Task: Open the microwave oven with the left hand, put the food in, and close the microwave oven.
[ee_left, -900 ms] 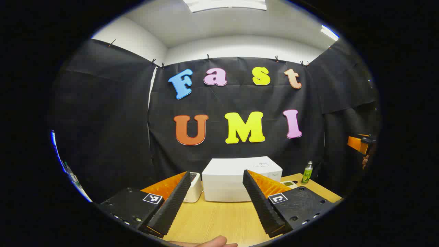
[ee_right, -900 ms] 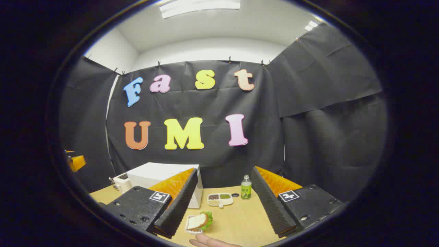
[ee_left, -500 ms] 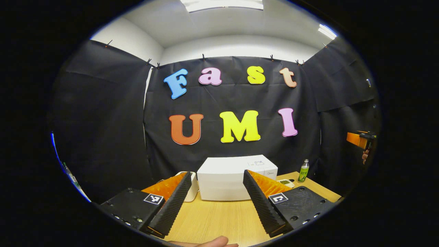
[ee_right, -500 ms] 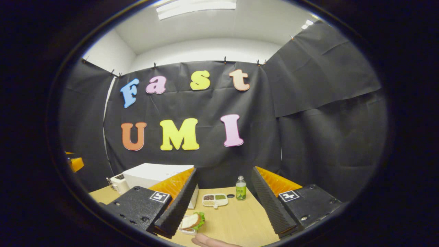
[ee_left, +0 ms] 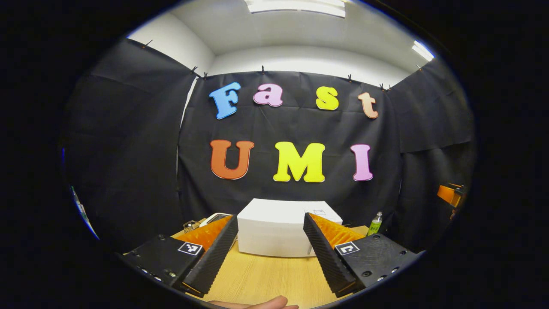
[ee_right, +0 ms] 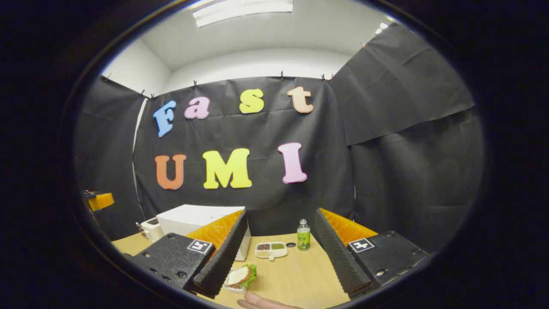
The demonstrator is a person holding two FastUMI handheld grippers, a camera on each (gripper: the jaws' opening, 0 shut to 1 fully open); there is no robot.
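Black cloth hangs behind a wooden table (ee_left: 266,279) that carries all the task's things.

Left gripper view: the left gripper (ee_left: 269,253) has its fingers spread wide, holding nothing, and the white microwave oven (ee_left: 279,231) sits squarely between them near the table's back edge. Since the earlier frames the oven has slid from slightly right of the gap to its centre, and the pale toaster (ee_left: 214,218) has dropped mostly behind the left finger. I read that as the hand turning to face the oven, the opening step only lining up; no door side or handle shows from here, and the oven is well apart from the fingertips. A green bottle (ee_left: 375,223) stands toward the back right corner.

Right gripper view: the right gripper (ee_right: 279,257) is likewise released and empty. The food, a sandwich (ee_right: 240,275) on a small white plate (ee_right: 234,289), lies near the table's front edge, just beside the left fingertip and half hidden by it. It sits a little lower than at the earliest frame, otherwise little has changed. A sectioned dish (ee_right: 271,250) and the bottle stand farther back, the oven at the back left. This hand seems to wait until the door is open.
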